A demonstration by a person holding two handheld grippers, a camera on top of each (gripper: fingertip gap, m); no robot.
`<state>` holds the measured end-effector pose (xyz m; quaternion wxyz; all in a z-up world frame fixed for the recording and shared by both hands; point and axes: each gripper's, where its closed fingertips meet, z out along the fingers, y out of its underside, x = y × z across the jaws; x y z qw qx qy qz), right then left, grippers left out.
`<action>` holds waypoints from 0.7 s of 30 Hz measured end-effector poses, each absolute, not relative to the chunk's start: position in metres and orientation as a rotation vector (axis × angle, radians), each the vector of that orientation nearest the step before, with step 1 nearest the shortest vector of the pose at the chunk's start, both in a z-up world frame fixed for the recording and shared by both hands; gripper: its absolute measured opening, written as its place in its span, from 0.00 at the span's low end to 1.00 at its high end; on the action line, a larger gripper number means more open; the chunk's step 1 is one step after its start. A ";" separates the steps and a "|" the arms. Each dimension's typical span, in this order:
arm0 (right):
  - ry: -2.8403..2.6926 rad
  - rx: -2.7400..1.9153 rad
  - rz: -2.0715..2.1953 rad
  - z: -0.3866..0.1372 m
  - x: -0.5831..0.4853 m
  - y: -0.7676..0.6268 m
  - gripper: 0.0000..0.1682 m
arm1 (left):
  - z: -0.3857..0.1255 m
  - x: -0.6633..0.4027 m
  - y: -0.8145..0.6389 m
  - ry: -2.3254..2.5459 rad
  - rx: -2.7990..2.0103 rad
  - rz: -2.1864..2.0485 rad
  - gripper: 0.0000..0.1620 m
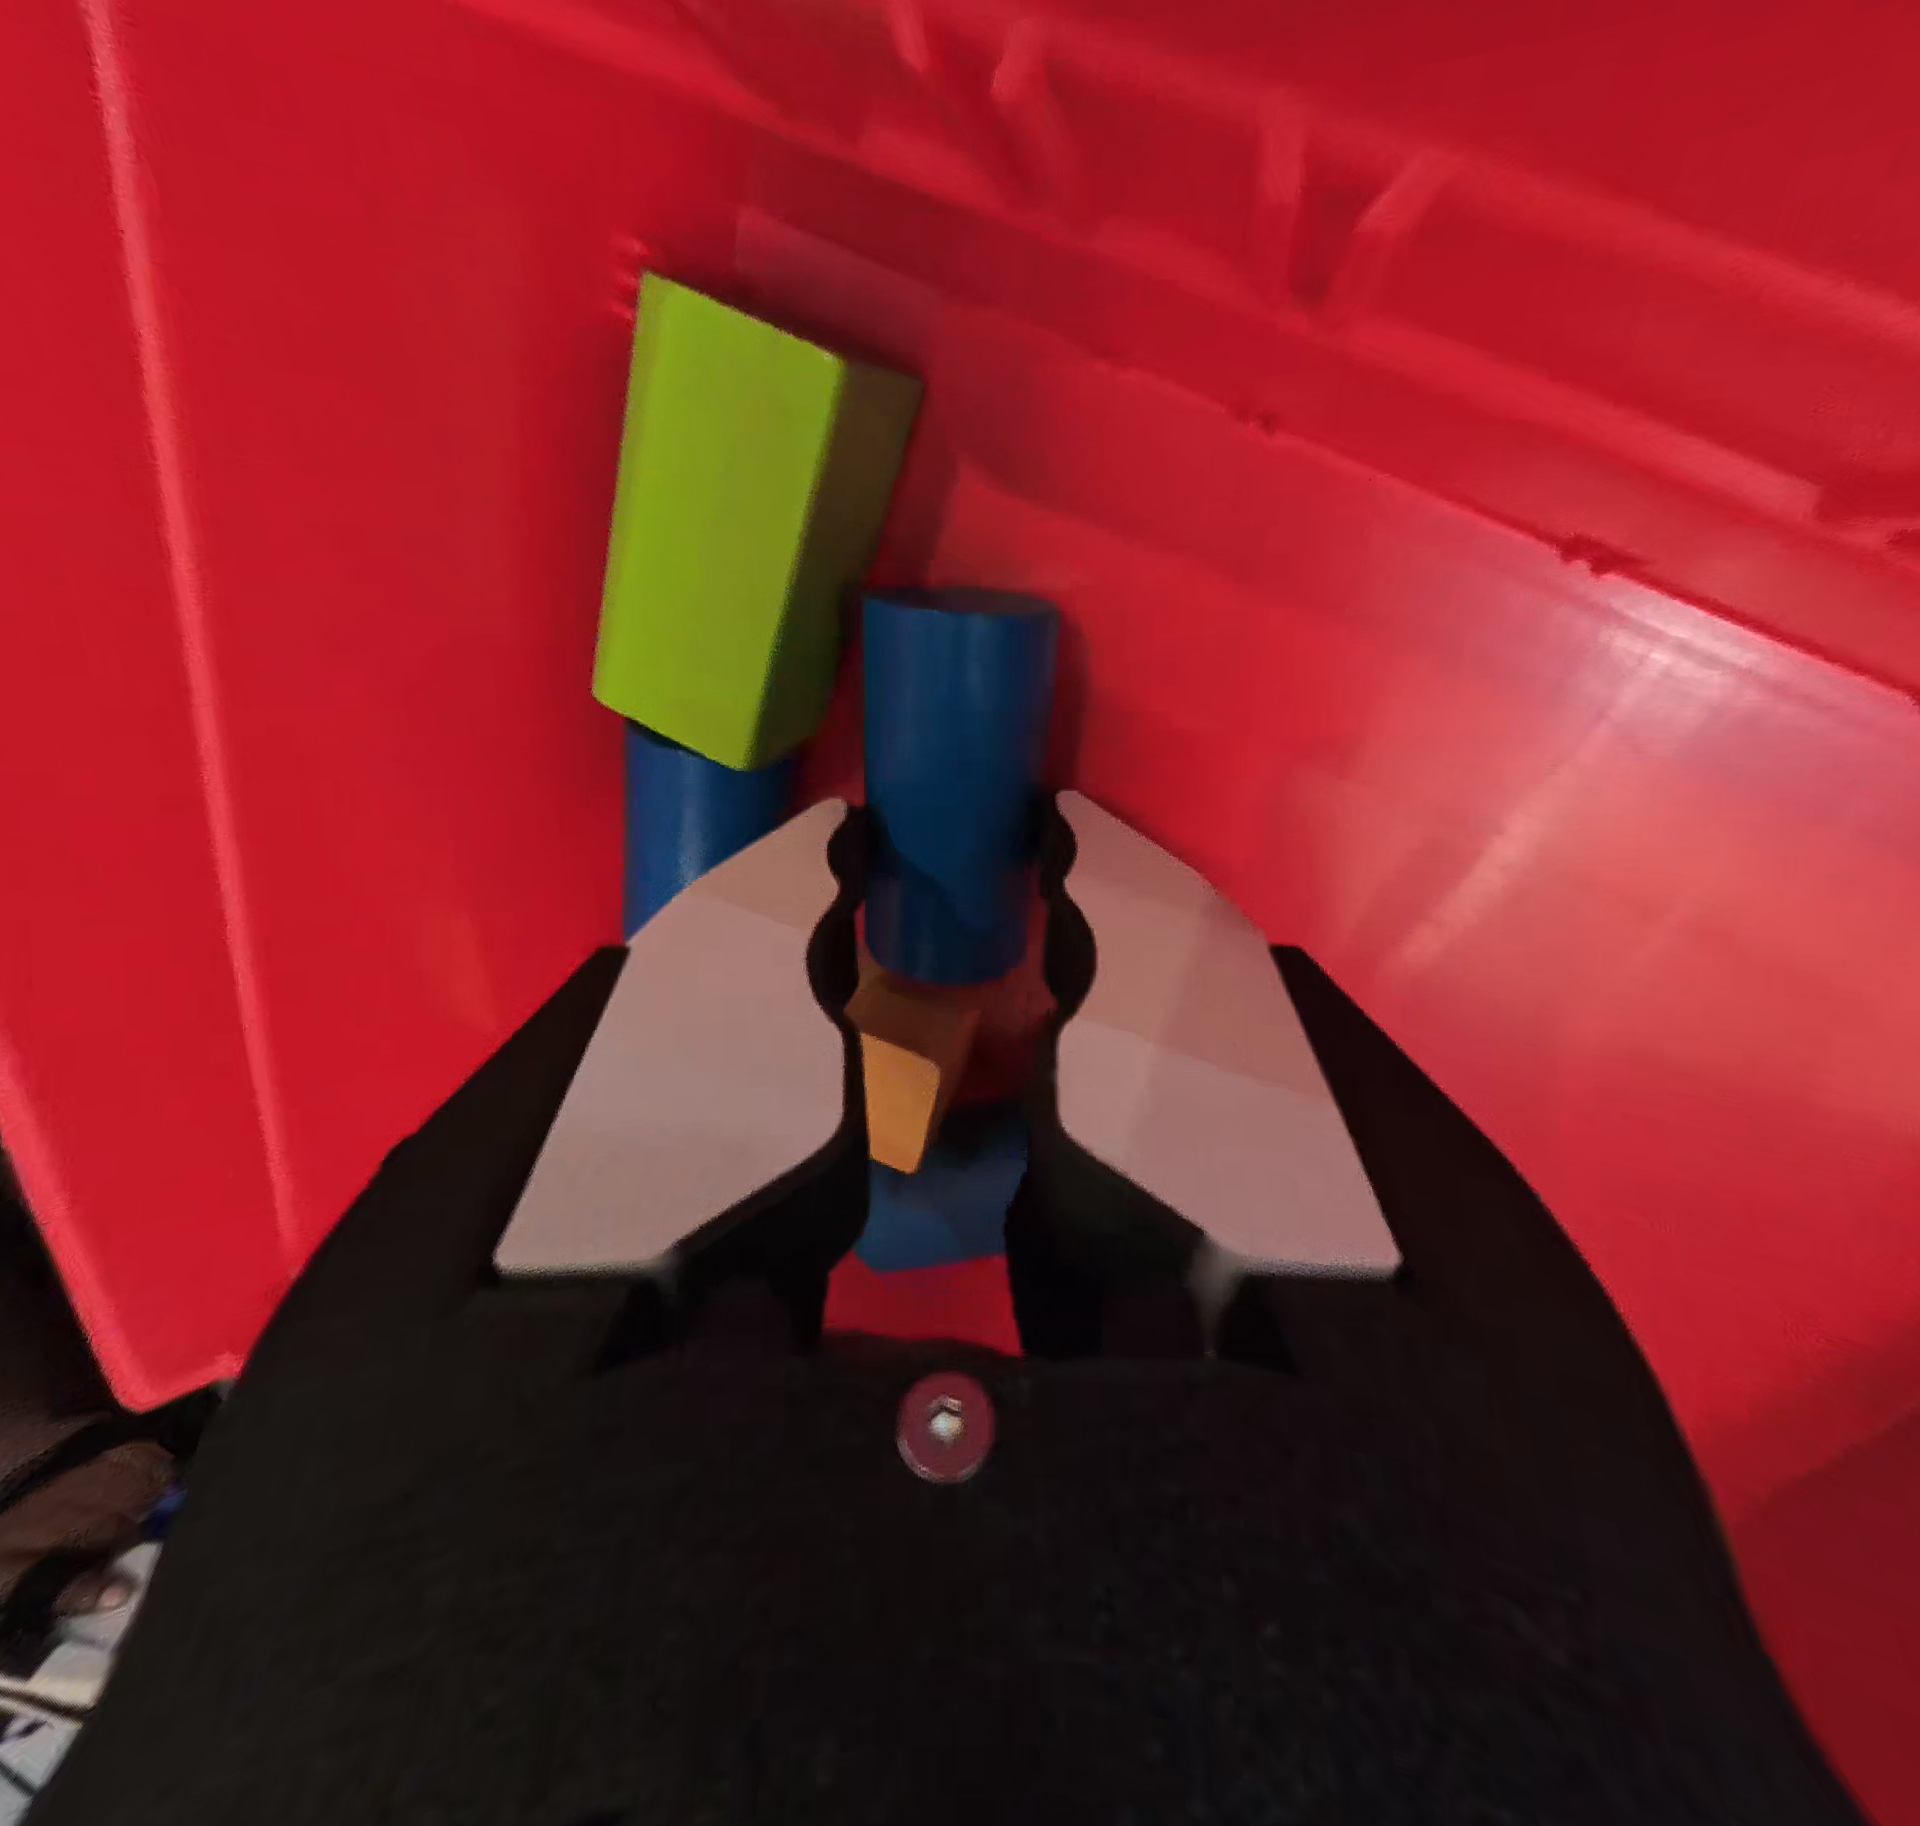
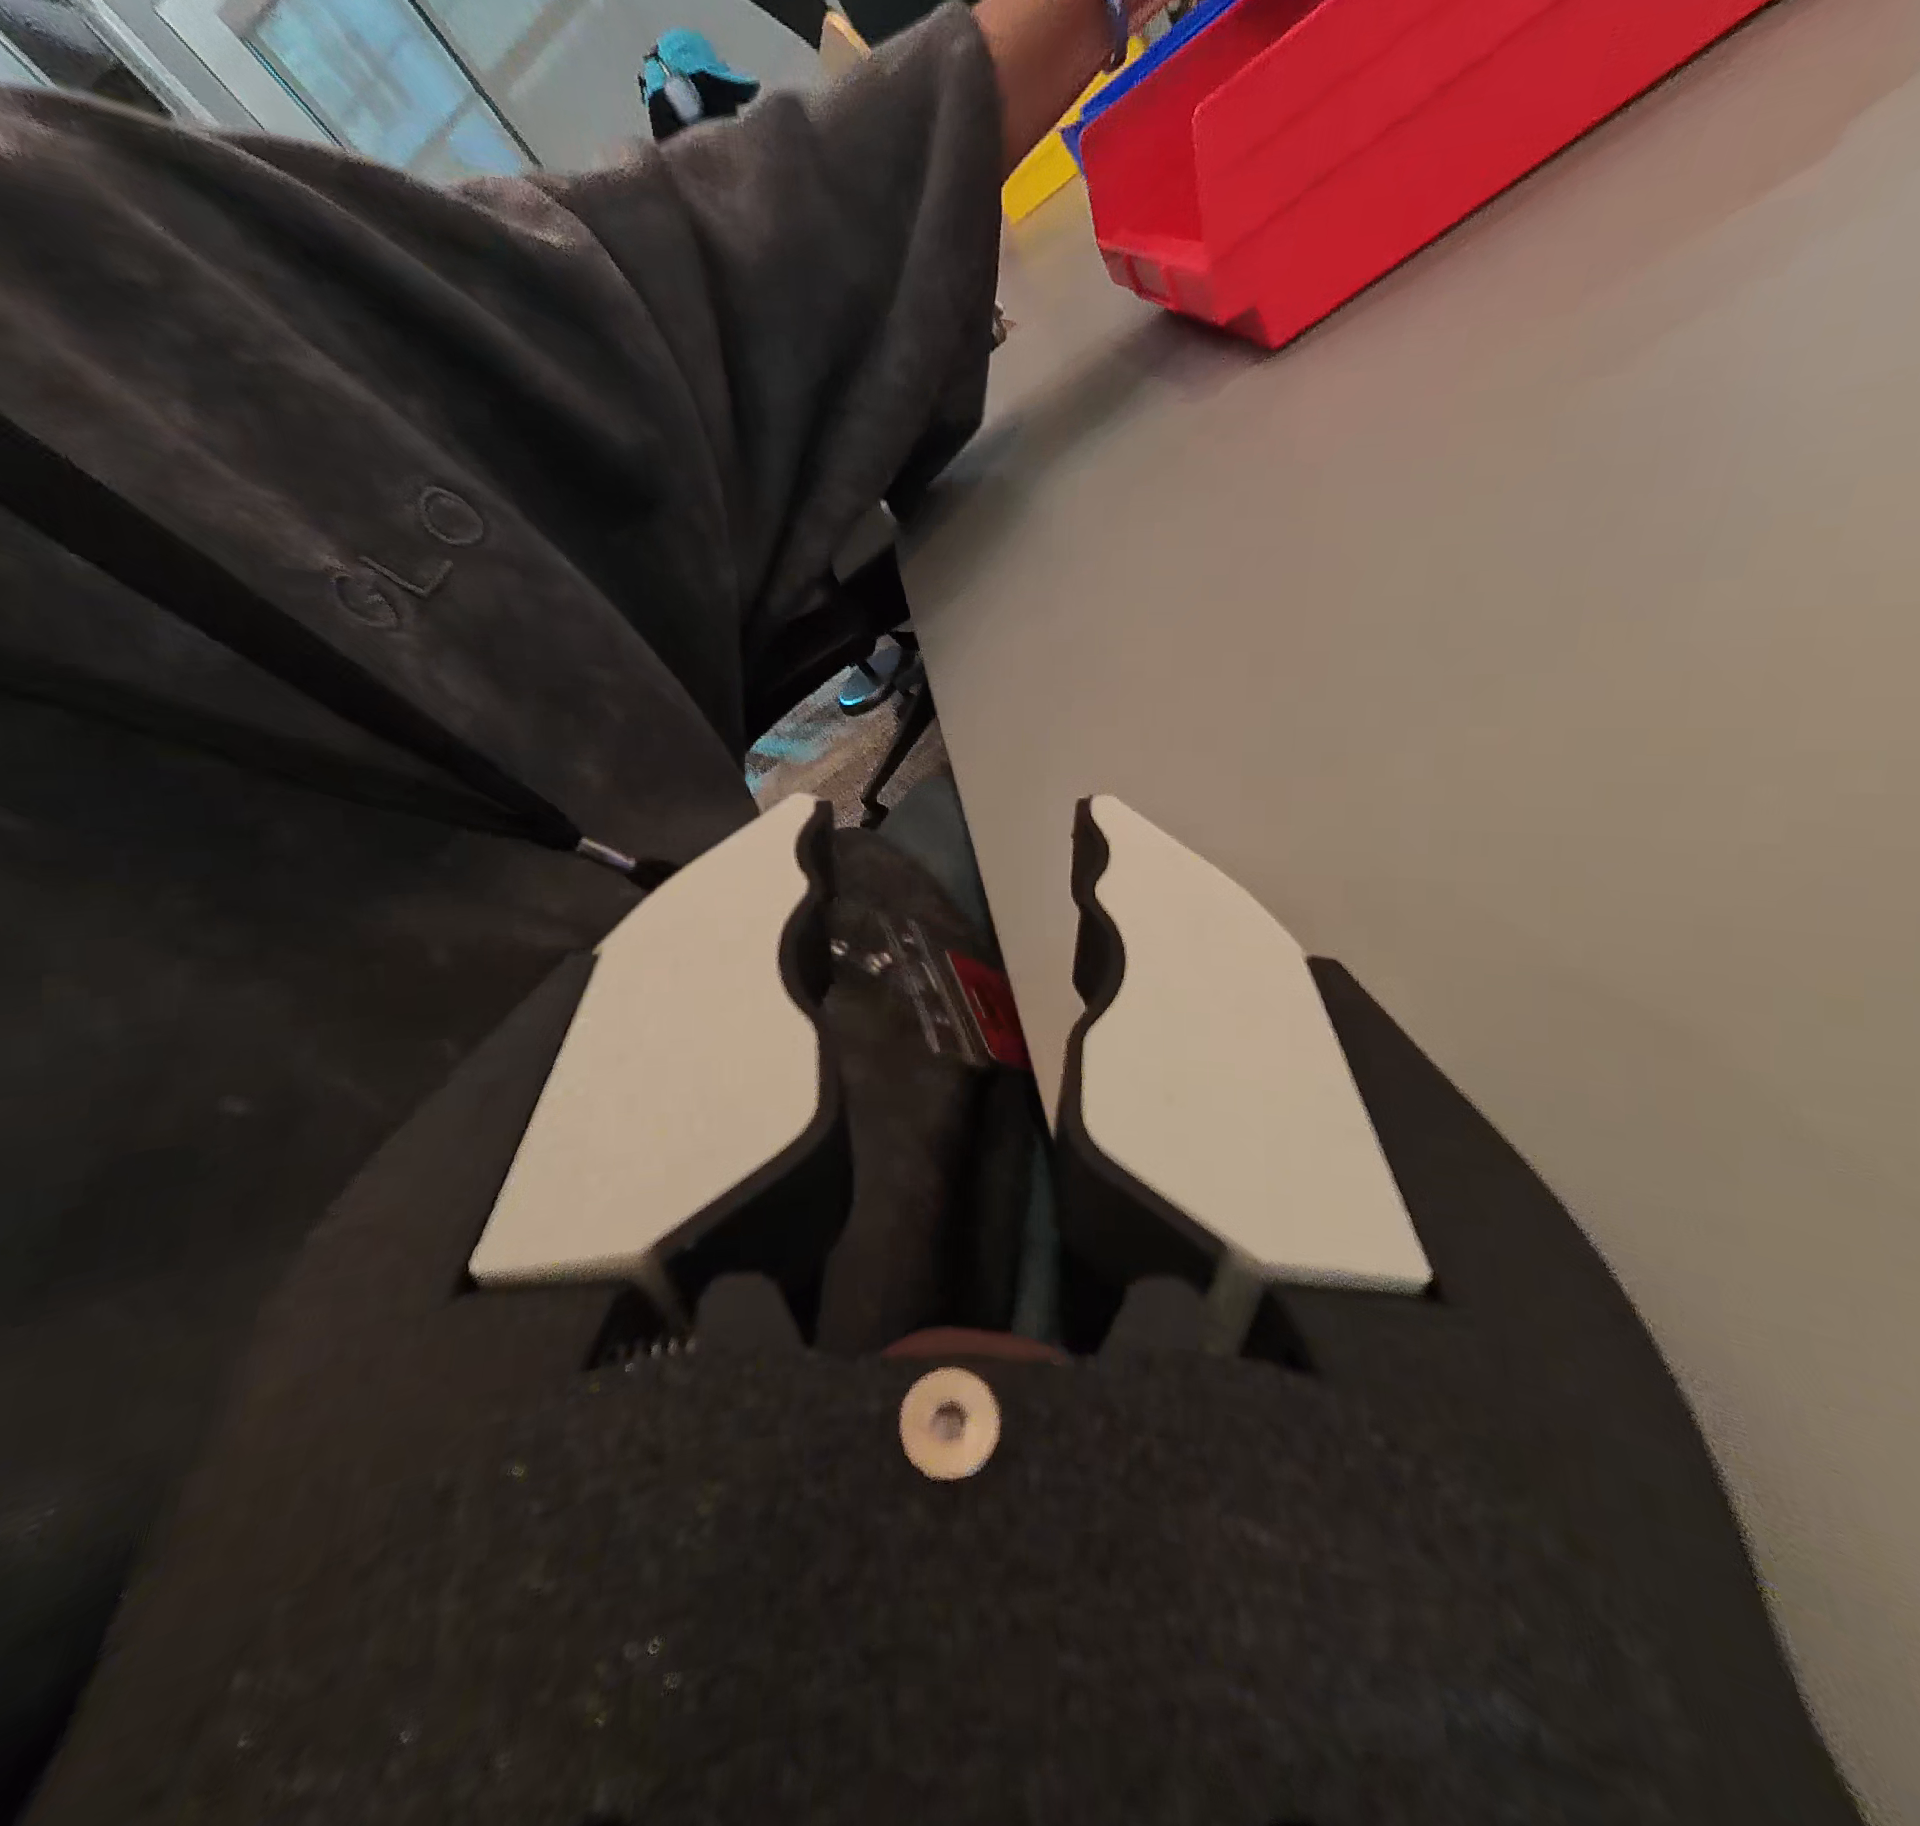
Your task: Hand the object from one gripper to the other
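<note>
Inside the red bin (image 1: 1455, 633), the corner is crowded. A blue cylinder (image 1: 956, 789) is flanked closely on both sides by the left gripper (image 1: 948, 820). Just left of the cylinder a green block (image 1: 727, 519) is propped over a second blue cylinder (image 1: 696, 820), so that side is blocked. Beneath the cylinder an orange block (image 1: 904, 1090) and a blue piece (image 1: 935, 1215) fill the floor. To the right of the cylinder the bin floor is left open, bounded by the bin wall behind.

Outside the bin, a broad stretch of grey table (image 2: 1455, 737) is unobstructed; its near edge is hemmed by a dark sleeve (image 2: 520, 374).
</note>
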<state>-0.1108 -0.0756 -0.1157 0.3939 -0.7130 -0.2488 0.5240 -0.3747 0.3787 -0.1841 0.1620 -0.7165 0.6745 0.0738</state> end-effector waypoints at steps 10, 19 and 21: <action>-0.697 -1.674 0.746 -0.085 -0.084 -0.016 0.37 | -0.052 -0.328 0.273 1.074 -2.003 -0.792 0.19; -1.110 -1.297 0.305 -0.029 -0.151 0.048 0.48 | -0.015 -0.194 0.068 0.619 -2.007 -2.074 0.19; -1.147 -1.281 0.378 -0.027 -0.167 0.049 0.49 | -0.020 -0.178 0.044 0.591 -2.020 -2.204 0.19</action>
